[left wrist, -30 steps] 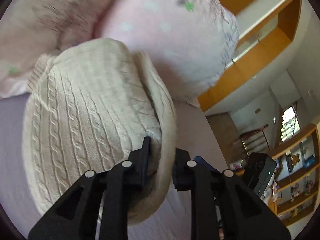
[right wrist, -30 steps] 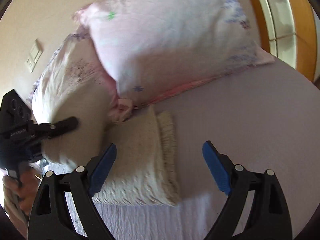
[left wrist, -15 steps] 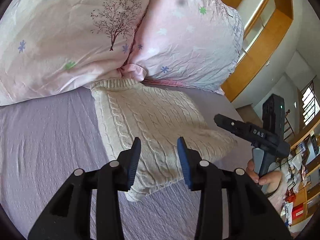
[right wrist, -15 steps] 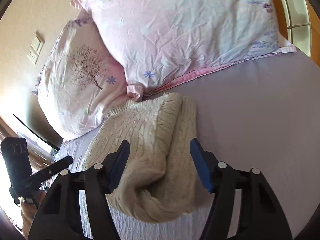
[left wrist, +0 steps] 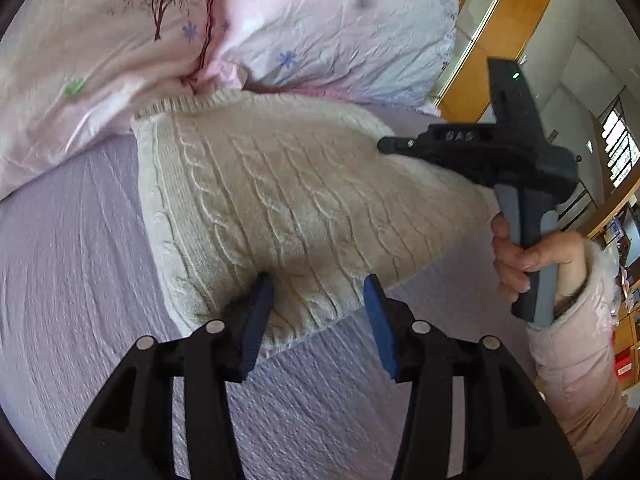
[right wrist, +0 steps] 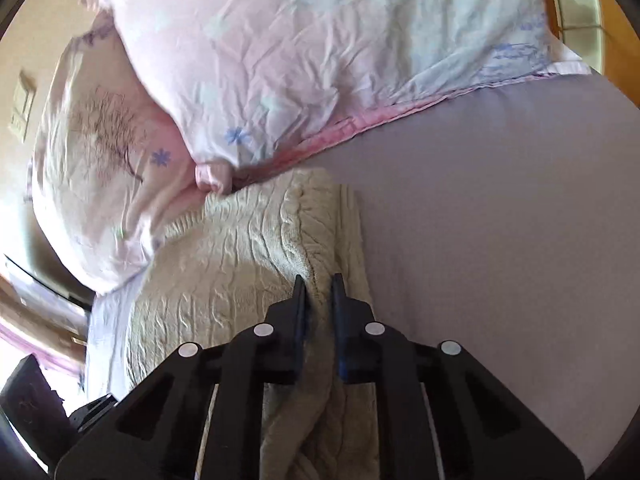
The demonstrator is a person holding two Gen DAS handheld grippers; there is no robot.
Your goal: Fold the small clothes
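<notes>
Right gripper [right wrist: 318,296], bottom centre of the right wrist view: jaws pinched nearly together on a ridge of the cream cable-knit sweater [right wrist: 248,240]. Knit is bunched between the blue pads and trails down toward the camera, so it's a real grasp on a doubled edge, not just a touch. My read is it holds that edge so the fold doesn't spring back while the other side gets set.

Left gripper [left wrist: 318,320], lower centre of the left wrist view: jaws spread apart, nothing clamped. The left pad sits against the near corner of the sweater, the right pad is just off the hem. Looks lined up to straddle that corner, likely for the next pinch; nothing clamped yet.

Also in the left view, right of centre: the person's right hand [left wrist: 528,256] squeezing the handle of the right gripper, whose nose lies over the sweater's far side. The actual pinch is not visible from here.

Sweater lies as a compact folded slab on the lilac bedsheet [left wrist: 80,280], centre of both frames, ribbed end pushed up against the seam where the two pink floral pillows [left wrist: 280,40] meet, upper part of the frame. Butting it there probably serves as a backstop.

Judgement: fold mostly done, this is tidy/last-fold stage.
</notes>
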